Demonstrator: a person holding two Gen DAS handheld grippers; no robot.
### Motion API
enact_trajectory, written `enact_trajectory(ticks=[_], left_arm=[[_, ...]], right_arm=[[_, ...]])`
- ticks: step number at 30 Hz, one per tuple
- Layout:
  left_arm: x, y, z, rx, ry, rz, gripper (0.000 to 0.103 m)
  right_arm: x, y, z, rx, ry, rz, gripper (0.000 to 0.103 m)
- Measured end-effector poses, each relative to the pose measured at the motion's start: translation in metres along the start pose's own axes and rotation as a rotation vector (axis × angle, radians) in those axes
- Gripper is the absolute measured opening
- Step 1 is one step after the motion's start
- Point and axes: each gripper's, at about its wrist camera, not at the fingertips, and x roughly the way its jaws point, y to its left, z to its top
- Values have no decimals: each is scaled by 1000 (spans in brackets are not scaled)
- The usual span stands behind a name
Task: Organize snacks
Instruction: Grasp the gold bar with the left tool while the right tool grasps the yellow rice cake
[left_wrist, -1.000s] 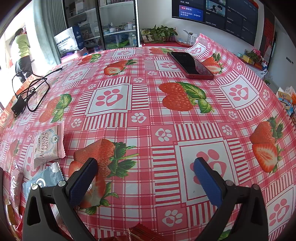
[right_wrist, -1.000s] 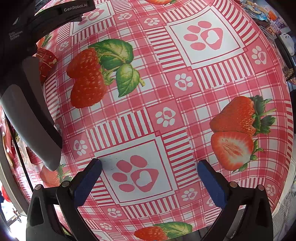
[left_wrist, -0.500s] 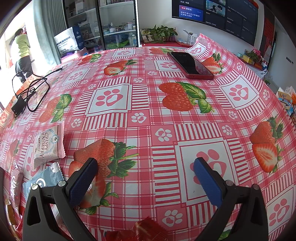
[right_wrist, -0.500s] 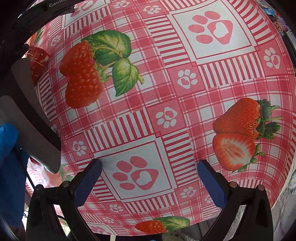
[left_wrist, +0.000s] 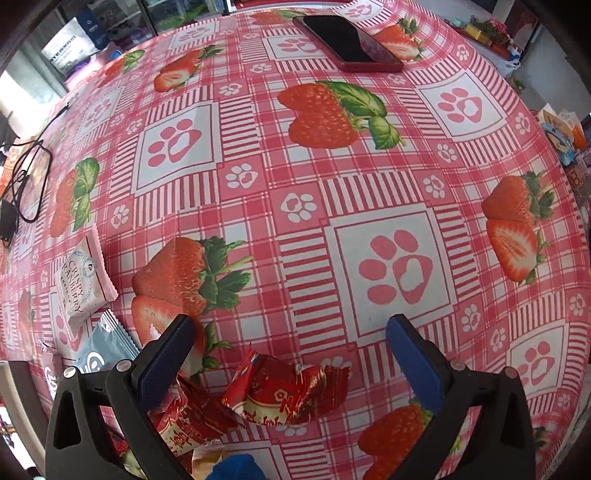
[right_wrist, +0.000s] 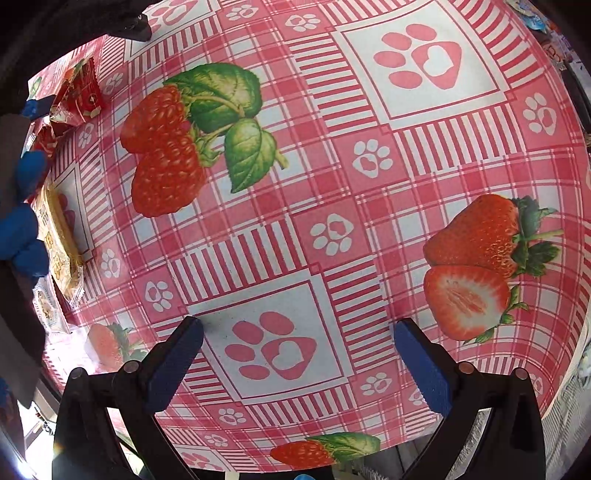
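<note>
newly nearer, red snack packets (left_wrist: 284, 391) (partly hidden) sit between spread left gripper (left_wrist: 288, 354); right gripper (right_wrist: 299, 354) spread.

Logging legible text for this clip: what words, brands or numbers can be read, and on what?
"CRISPY CRANBERRY": white snack packet, left wrist view.
Red wrapper: gold Chinese characters, too creased to read.
Grey-blue packet: round logo only, no legible words.
White bag in the background: blue lettering, blurred.
Yellow packet, right wrist view: print unreadable.
</note>
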Motion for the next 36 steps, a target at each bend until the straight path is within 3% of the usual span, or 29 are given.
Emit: enact_trajectory(ticks=[6,9,12,17,20,25,33,36], left_arm=[[-73,52,-36,-4,-81,-5,103],[-83,99,-80,-28,-93,21,103],[-72,149,-115,-99,-34,81,103],[-33,208,-153,-238,82,71,103],[-22,223,-162,-275,101,36,103],[-16,240,-168,-285,95,23,103],[-18,240,-172,-232,49,23,103],[-22,234,-175,-244,81,36,103]], right_arm=[[-1,1,-13,2,-34,1,103],[-1,1,-16,1,-37,2,103],[-3,2,-30,1,-53,1,103],[-6,5,-34,7,-23,-6,103],[-15,24,-28,-22,-30,33,103],[-40,95,-21,-229,-100,73,103],[-23,169,-4,-364,-77,36,103],[-21,181,-4,-389,-94,-11,103]])
